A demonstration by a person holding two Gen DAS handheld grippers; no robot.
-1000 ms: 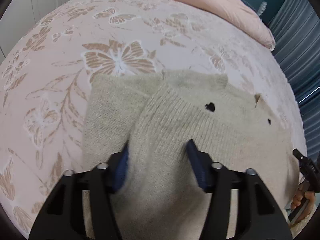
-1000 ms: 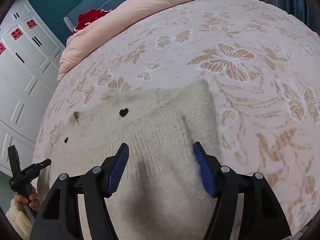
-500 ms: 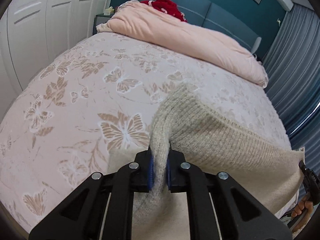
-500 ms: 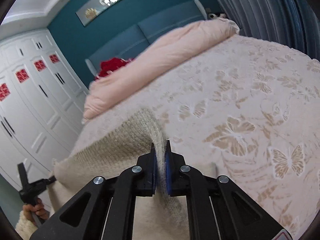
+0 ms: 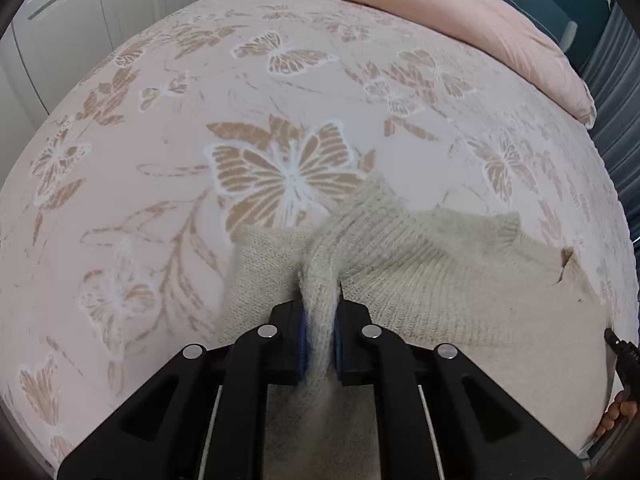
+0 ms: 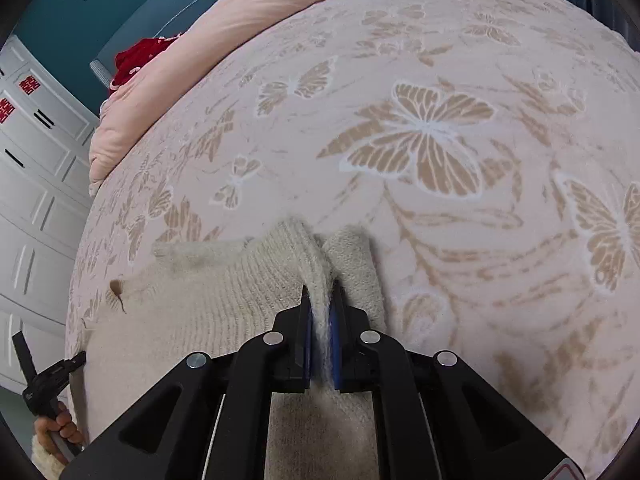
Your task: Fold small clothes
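Note:
A small cream knitted sweater (image 5: 440,280) lies on a pink bedspread with butterfly print (image 5: 280,172). My left gripper (image 5: 319,320) is shut on a pinched ridge of its ribbed edge, with the knit bunched between the blue pads. In the right wrist view the same sweater (image 6: 208,300) spreads to the left, and my right gripper (image 6: 320,320) is shut on another fold of its ribbed edge. A plain knit layer (image 6: 356,264) lies under the pinched edge. Both grippers point steeply down at the bed.
A pink duvet (image 5: 460,12) is rolled along the head of the bed, with a red item (image 6: 140,56) beside it. White wardrobe doors (image 6: 32,168) stand at the left. A hand (image 6: 56,432) on the other gripper's handle shows at the frame edge.
Both grippers went from open over the flat sweater to shut on its ribbed edge. They lifted that edge and have carried it forward and lower, toward the neckline end.

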